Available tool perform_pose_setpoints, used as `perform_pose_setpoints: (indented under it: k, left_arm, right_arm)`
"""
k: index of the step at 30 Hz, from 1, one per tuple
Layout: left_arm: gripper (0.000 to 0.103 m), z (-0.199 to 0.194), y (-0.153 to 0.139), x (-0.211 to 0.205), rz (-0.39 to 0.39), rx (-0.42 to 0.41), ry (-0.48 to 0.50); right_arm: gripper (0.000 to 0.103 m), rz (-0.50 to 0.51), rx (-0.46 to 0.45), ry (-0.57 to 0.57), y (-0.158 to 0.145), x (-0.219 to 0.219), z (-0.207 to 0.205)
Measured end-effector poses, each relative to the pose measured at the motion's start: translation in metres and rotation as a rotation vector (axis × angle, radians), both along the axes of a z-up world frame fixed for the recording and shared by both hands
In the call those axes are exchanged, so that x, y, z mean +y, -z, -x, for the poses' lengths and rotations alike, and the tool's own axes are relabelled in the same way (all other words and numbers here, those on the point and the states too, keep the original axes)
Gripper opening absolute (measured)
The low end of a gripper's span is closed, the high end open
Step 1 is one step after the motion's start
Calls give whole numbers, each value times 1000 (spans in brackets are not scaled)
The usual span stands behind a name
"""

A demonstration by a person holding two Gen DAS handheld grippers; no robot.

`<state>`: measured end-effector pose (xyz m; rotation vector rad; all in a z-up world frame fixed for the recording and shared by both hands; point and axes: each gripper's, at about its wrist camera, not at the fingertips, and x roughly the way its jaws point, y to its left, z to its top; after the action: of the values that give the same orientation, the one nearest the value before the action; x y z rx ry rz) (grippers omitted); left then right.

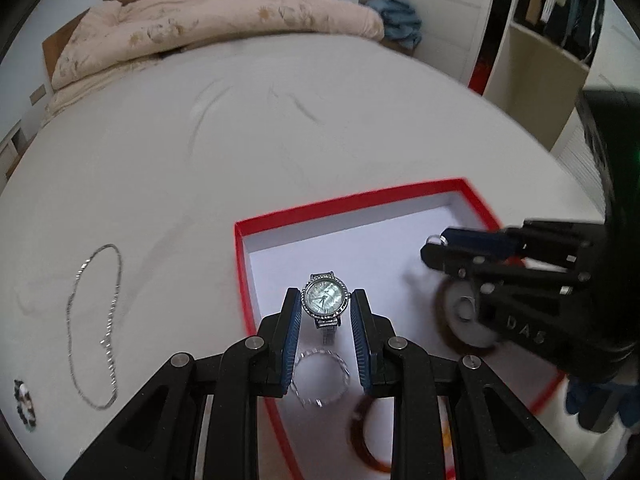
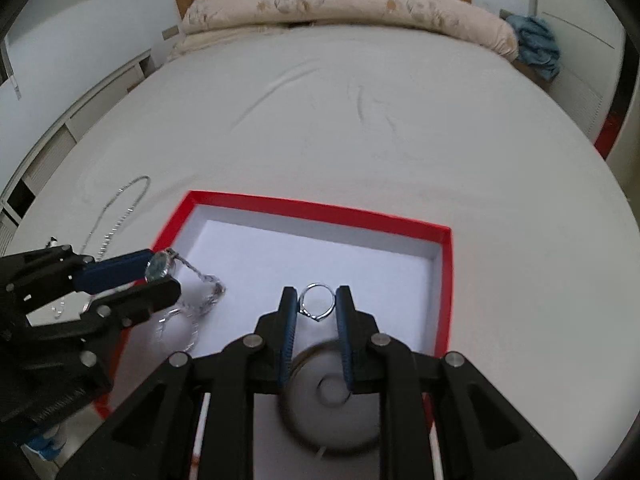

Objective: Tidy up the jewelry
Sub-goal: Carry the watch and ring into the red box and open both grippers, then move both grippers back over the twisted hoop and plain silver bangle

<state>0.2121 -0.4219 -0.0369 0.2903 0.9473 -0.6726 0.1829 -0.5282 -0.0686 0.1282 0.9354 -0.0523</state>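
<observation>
My left gripper point(image 1: 325, 300) is shut on a silver watch point(image 1: 324, 300) with a pale round dial, held above the red-rimmed white box point(image 1: 240, 264); its band hangs down. It shows from the side in the right wrist view point(image 2: 160, 268). My right gripper point(image 2: 317, 302) is shut on a thin silver ring point(image 2: 316, 300) above the box point(image 2: 446, 280); it shows in the left wrist view point(image 1: 436, 240). In the box lie a silver chain bracelet point(image 1: 320, 380), an amber bangle point(image 1: 364, 440) and a round white dish point(image 2: 334, 396).
A silver necklace point(image 1: 96, 320) and a dark beaded bracelet point(image 1: 24, 402) lie on the white bed sheet point(image 1: 280, 120) left of the box. A pink quilt point(image 1: 208, 24) lies at the headboard. A wardrobe point(image 1: 552, 60) stands at the right.
</observation>
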Motion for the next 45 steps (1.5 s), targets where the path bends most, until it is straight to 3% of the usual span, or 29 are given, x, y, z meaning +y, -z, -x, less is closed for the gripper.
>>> perform_pose_setpoints:
  k: [8, 10, 12, 22, 31, 40, 45]
  left_arm:
    - [25, -3, 28, -10, -57, 2, 8]
    - [25, -2, 26, -10, -59, 3, 5]
    - [26, -2, 23, -8, -49, 14, 1]
    - [27, 23, -25, 35, 34, 1, -27]
    - [42, 65, -72, 135, 16, -55, -88]
    - [43, 80, -87, 264, -18, -97, -258]
    - [43, 81, -81, 310, -7, -90, -329]
  right_arm:
    - [20, 79, 119, -68, 18, 1, -23]
    - [29, 102, 126, -69, 16, 3, -24]
    - [44, 120, 121, -57, 11, 2, -20]
    - [44, 86, -1, 16, -45, 7, 43]
    - [44, 29, -135, -46, -102, 88, 90]
    - [43, -21, -180, -137, -117, 174, 103]
    - [39, -36, -164, -184, -110, 208, 102]
